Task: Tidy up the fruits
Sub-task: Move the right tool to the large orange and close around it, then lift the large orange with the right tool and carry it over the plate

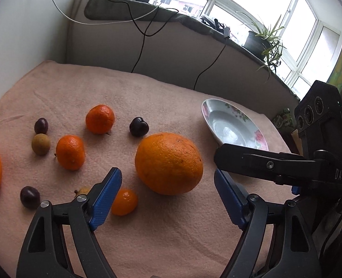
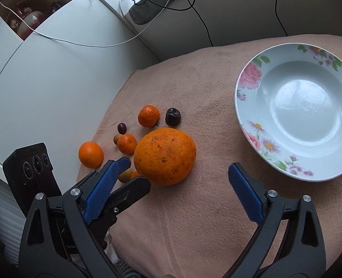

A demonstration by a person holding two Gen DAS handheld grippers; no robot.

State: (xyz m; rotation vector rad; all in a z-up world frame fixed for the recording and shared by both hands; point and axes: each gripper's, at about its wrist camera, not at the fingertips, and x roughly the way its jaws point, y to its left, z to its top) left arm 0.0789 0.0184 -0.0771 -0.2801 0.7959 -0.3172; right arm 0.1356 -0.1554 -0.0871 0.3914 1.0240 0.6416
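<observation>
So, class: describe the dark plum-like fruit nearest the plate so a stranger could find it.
Start at the flowered plate on the pink cloth. Beside it lies the big orange. Just behind that sits the dark fruit, near-black and larger than the two other dark ones.

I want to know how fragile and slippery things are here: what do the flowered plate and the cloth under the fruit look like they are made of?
The plate: probably glazed ceramic or melamine; it is glossy, with soft window reflections and printed pink flowers on the rim. The cloth: a soft, matte pinkish towel or fleece with a fuzzy nap and gentle creases.
</observation>
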